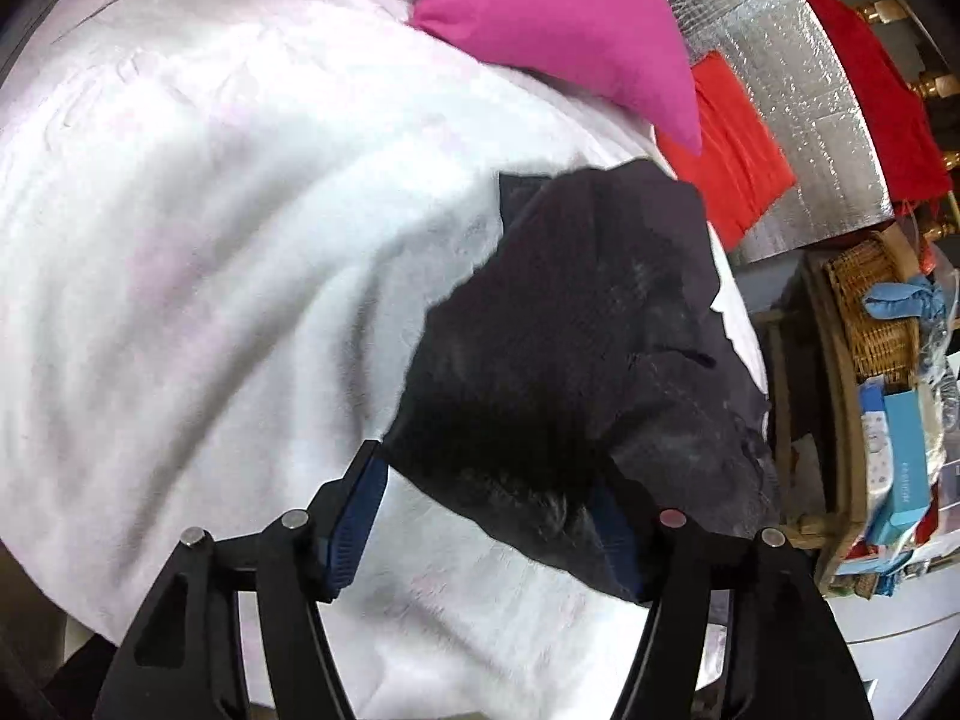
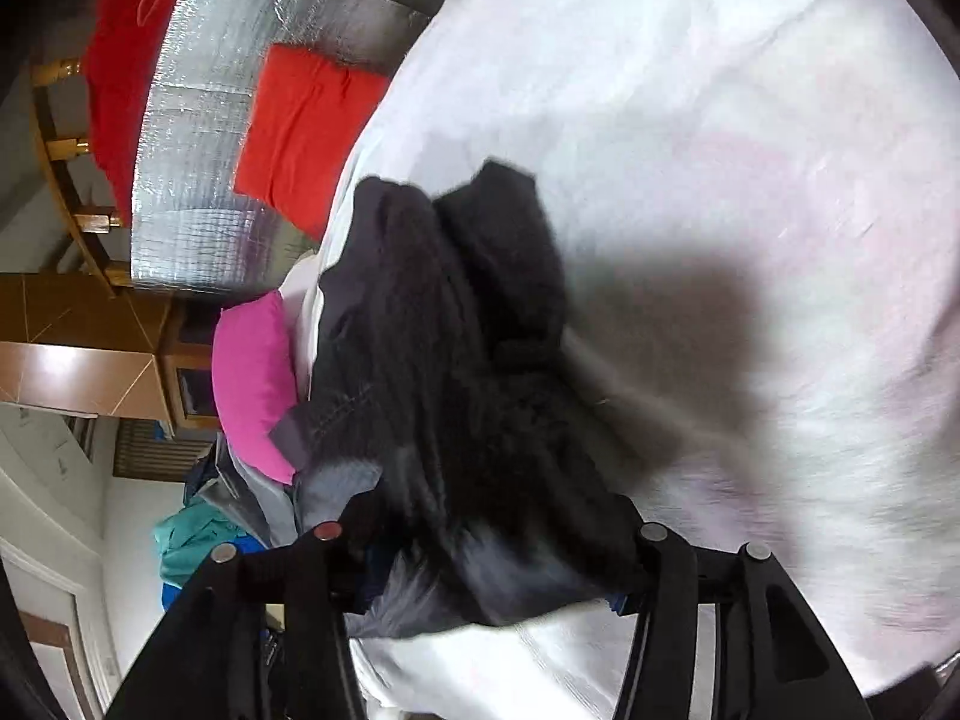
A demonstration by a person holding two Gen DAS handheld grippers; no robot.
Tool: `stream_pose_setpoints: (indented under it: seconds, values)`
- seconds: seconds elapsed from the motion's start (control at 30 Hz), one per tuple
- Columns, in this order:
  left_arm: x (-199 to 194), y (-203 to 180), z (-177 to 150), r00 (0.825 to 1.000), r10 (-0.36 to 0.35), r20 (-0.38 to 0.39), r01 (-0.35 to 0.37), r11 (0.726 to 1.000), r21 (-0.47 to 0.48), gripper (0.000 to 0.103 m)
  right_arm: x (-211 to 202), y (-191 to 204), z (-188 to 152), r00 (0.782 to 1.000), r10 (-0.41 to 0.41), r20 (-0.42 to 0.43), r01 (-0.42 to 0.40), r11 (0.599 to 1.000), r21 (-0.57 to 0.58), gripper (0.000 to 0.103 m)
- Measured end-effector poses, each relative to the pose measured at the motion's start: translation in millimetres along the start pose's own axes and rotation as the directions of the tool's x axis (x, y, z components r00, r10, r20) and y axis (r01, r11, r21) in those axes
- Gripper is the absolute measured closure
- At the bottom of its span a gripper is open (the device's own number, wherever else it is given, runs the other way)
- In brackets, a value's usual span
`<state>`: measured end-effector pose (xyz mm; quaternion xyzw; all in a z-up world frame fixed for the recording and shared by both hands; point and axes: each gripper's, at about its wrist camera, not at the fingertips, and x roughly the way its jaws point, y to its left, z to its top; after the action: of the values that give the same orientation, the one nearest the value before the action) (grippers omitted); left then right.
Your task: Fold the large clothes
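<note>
Nearest to us in the left wrist view, the left gripper (image 1: pixel 486 516) stands with its jaws apart; the blue pad of the left finger is bare, while the dark garment (image 1: pixel 576 324) lies against the right finger, and we cannot tell whether the pads press on it. In the right wrist view, the right gripper (image 2: pixel 486 546) has the same dark garment (image 2: pixel 456 348) bunched between its fingers and spilling over them, hiding the pads, so we cannot tell whether it is gripped. The garment lies crumpled on a white blanket (image 1: pixel 240 240) that covers the whole near and middle ground, close to the blanket's edge. Just beyond that edge we see a pink cushion (image 1: pixel 558 18), touching the blanket. Farther off lies an orange-red cloth (image 1: pixel 738 150) on a silver foil mat (image 1: pixel 798 108), with a darker red cloth (image 1: pixel 864 72) at the mat's far side. To the right in the left wrist view stands a wicker basket (image 1: pixel 870 306).
</note>
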<state>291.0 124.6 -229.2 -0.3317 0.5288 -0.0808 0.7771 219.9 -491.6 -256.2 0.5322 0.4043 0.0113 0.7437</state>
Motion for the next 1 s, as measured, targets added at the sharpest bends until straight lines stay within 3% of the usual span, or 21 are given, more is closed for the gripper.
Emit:
stream_pose_setpoints:
  seconds: [0.07, 0.1, 0.13, 0.17, 0.23, 0.3, 0.37, 0.43, 0.5, 0.53, 0.57, 0.6, 0.67, 0.7, 0.77, 0.83, 0.9, 1.0]
  values:
    - [-13.9, 4.4, 2.7, 0.999, 0.03, 0.032, -0.031, 0.999, 0.019, 0.036, -31.3, 7.2, 4.7, 0.982, -0.11, 0.155, 0.119, 0.992, -0.051, 0.037]
    - [-22.9, 6.0, 6.7, 0.996, 0.061, 0.073, -0.063, 0.998, 0.025, 0.036, -46.0, 10.5, 7.6, 0.96, -0.153, 0.234, 0.173, 0.983, -0.068, 0.03]
    - [-30.2, 8.7, 9.2, 0.991, 0.075, 0.109, -0.078, 0.997, 0.024, 0.035, -60.0, 13.2, 12.2, 0.938, -0.155, 0.309, 0.189, 0.978, -0.084, 0.027]
    - [-37.4, 10.0, 13.5, 0.983, 0.084, 0.16, -0.089, 0.996, 0.022, 0.033, -64.3, 14.8, 15.8, 0.935, -0.133, 0.329, 0.173, 0.98, -0.097, 0.022]
    - [-40.5, 7.1, 21.8, 0.969, 0.093, 0.228, -0.103, 0.994, 0.034, 0.026, -55.7, 19.2, 27.0, 0.957, -0.054, 0.284, 0.093, 0.988, -0.127, 0.022]
    - [-31.8, 8.7, 26.3, 0.972, 0.081, 0.221, -0.097, 0.993, 0.065, 0.023, -29.0, 25.0, 36.6, 0.981, -0.031, 0.191, 0.058, 0.989, -0.139, 0.022]
    - [-7.0, 1.3, 35.4, 0.986, 0.07, 0.152, -0.084, 0.993, 0.084, 0.023, 3.8, 34.9, 45.4, 0.99, -0.073, 0.118, 0.091, 0.984, -0.153, 0.022]
    - [23.3, -7.3, 40.2, 0.996, 0.06, 0.066, -0.066, 0.993, 0.101, 0.023, 31.2, 43.2, 51.2, 0.986, -0.141, 0.092, 0.156, 0.968, -0.196, 0.022]
    - [45.7, -15.1, 39.7, 0.998, 0.06, 0.029, -0.063, 0.991, 0.119, 0.023, 59.4, 48.3, 55.8, 0.982, -0.181, 0.052, 0.188, 0.955, -0.229, 0.023]
    - [50.8, -18.3, 38.6, 0.997, 0.063, 0.04, -0.068, 0.989, 0.133, 0.023, 69.9, 47.1, 54.8, 0.982, -0.186, 0.034, 0.188, 0.952, -0.241, 0.027]
    - [52.7, -21.5, 39.1, 0.996, 0.07, 0.051, -0.077, 0.986, 0.147, 0.024, 78.3, 46.8, 52.5, 0.977, -0.211, 0.023, 0.21, 0.944, -0.254, 0.049]
    - [56.1, -26.7, 38.7, 0.994, 0.087, 0.067, -0.098, 0.98, 0.172, 0.026, 82.3, 51.8, 50.2, 0.972, -0.234, 0.037, 0.235, 0.933, -0.274, 0.061]
    - [58.6, -35.5, 40.2, 0.993, 0.09, 0.08, -0.104, 0.974, 0.199, 0.04, 75.3, 69.2, 43.8, 0.961, -0.25, 0.117, 0.275, 0.909, -0.314, 0.073]
    - [60.3, -38.8, 41.7, 0.993, 0.084, 0.084, -0.099, 0.974, 0.203, 0.042, 67.0, 77.5, 40.6, 0.959, -0.231, 0.164, 0.274, 0.905, -0.327, 0.075]
    - [63.9, -41.2, 45.2, 0.991, 0.093, 0.095, -0.111, 0.972, 0.207, 0.042, 60.5, 84.1, 39.2, 0.947, -0.221, 0.232, 0.292, 0.894, -0.34, 0.075]
    - [80.9, -42.4, 48.6, 0.99, 0.113, 0.081, -0.127, 0.971, 0.204, 0.038, 82.9, 73.0, 43.2, 0.923, -0.318, 0.217, 0.375, 0.868, -0.325, 0.075]
    - [87.3, -44.2, 51.7, 0.989, 0.125, 0.081, -0.139, 0.972, 0.191, 0.036, 97.8, 59.0, 44.9, 0.92, -0.35, 0.177, 0.388, 0.879, -0.276, 0.066]
    - [85.9, -47.3, 52.6, 0.987, 0.141, 0.075, -0.153, 0.969, 0.196, 0.036, 85.0, 64.2, 44.0, 0.919, -0.335, 0.21, 0.379, 0.897, -0.226, 0.055]
